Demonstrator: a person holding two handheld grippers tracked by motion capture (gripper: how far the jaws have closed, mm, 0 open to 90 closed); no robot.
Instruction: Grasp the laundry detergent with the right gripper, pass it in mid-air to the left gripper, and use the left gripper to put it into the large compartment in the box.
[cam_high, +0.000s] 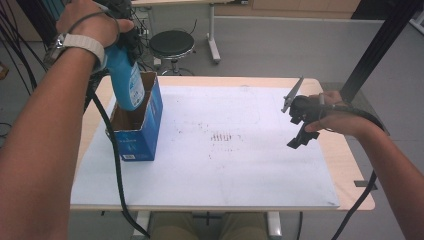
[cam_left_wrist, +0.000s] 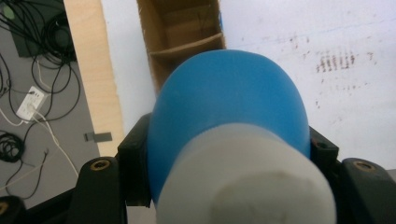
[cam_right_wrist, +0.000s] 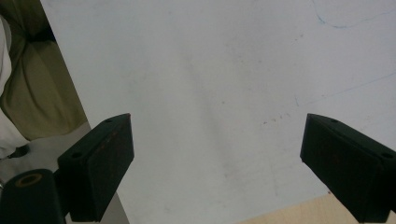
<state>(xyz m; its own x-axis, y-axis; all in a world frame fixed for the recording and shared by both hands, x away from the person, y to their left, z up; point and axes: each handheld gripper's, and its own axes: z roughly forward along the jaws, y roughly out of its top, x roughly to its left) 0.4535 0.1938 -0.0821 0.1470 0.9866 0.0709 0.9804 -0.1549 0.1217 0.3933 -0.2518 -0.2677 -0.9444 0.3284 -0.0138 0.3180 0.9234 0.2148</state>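
Left gripper (cam_high: 122, 37) clamps blue bottle (cam_high: 126, 77) over blue box (cam_high: 145, 127) — labels illegible; right gripper (cam_high: 300, 127) — jaws wide, empty.

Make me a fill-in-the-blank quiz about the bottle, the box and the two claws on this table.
1. The left claw is shut on a blue ____ with a white cap.
2. The bottle's lower end dips into an open ____ box.
3. The right claw hangs over the white mat with its jaws ____.
4. The box's inside is plain ____ cardboard.

Missing words: bottle; blue; open; brown
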